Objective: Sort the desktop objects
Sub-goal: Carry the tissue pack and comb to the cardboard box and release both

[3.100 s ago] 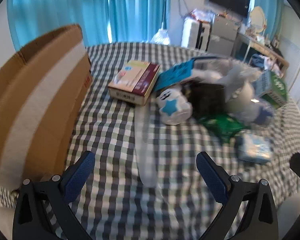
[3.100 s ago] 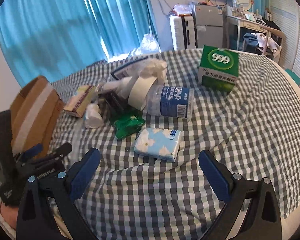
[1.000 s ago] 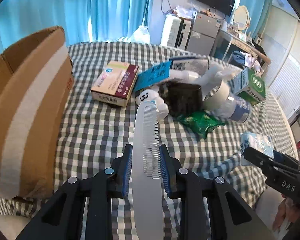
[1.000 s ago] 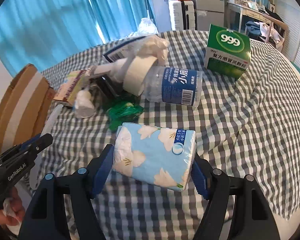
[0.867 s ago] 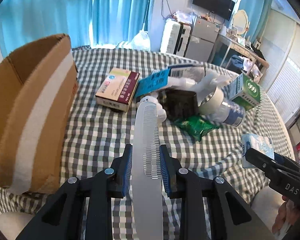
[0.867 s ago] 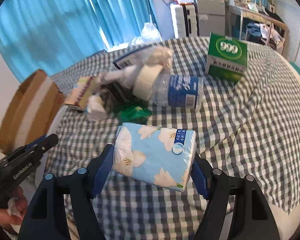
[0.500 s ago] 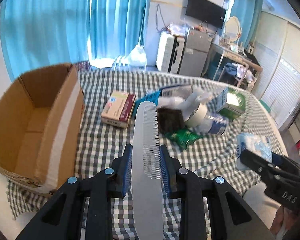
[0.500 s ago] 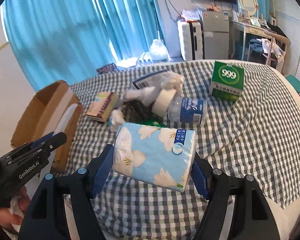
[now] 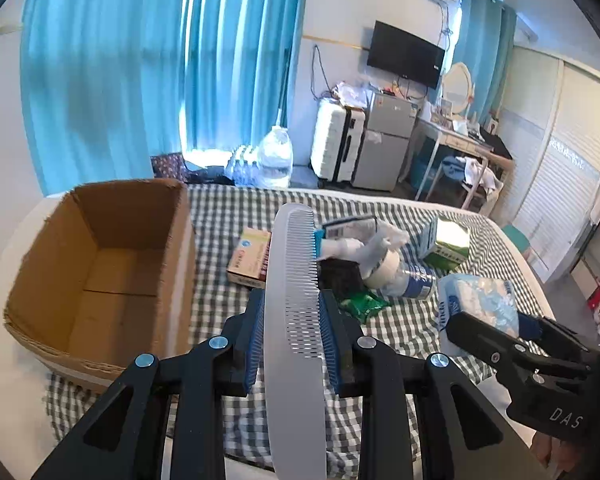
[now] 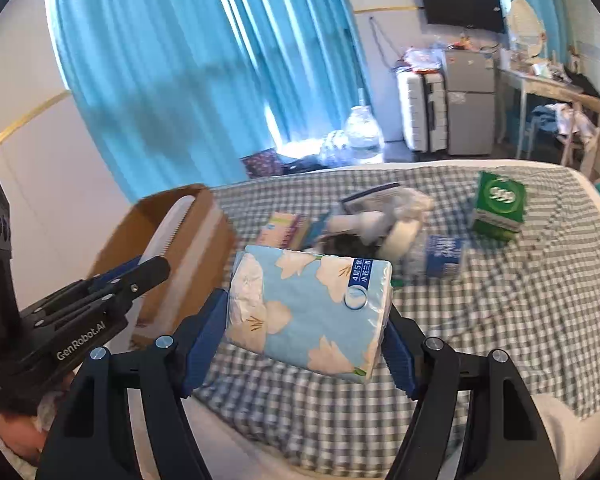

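Now that both hands have risen off the checked tablecloth (image 9: 400,324), left gripper (image 9: 292,332) clamps the long white plastic comb (image 9: 294,280); right gripper (image 10: 304,340) squeezes the blue floral tissue pack (image 10: 304,308). Open brown cardboard box (image 9: 100,264), near left, looks the likely drop point.

Comb (image 9: 294,312): smooth matt pale-grey plastic. Tissue pack (image 10: 308,312): thin glossy plastic film w/ flower print, slightly crinkled. Box (image 9: 100,264): plain brown corrugated cardboard, matt, w/ pale tape strip. Tablecloth (image 10: 520,320): soft woven check cloth, wrinkled. Gripper bodies: matt black plastic; pads (image 9: 254,340) ribbed blue, rubbery-looking.
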The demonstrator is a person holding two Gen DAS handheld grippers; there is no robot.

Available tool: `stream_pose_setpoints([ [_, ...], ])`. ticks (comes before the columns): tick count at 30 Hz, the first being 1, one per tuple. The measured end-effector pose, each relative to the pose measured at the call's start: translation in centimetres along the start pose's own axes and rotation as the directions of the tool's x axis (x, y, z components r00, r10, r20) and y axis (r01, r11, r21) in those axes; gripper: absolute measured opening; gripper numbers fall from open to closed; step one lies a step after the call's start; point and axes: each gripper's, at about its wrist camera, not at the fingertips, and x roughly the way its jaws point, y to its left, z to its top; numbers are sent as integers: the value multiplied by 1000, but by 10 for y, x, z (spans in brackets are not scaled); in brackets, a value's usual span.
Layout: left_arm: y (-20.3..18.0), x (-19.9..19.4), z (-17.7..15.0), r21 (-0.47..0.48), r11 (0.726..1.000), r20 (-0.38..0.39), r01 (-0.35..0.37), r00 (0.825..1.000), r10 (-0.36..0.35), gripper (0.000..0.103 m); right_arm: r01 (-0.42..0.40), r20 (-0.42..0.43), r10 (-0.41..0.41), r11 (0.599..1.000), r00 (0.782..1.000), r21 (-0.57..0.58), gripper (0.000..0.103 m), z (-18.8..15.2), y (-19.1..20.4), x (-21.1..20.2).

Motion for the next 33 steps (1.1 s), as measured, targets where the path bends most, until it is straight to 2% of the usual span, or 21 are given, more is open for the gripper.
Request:
stream_pose_setpoints([
  [9,55,-15,19,-57,997,45,-60,997,63,27,-84,-11,83,994,996,-71,71,19,45,12],
  [16,119,-15,30,-125,982,51,-145,987,153,27,-147,-38,143,982,989,-119,71,38,84,38],
  [23,172,6,25,-172,962,-2,-211,977,213,27,-220,-91,209,965,974,-144,71,49,123,73],
  [33,221,45,2,-222,940,-109,-258,965,239,27,-280,-193,253,951,948,-129,71,53,164,149],
])
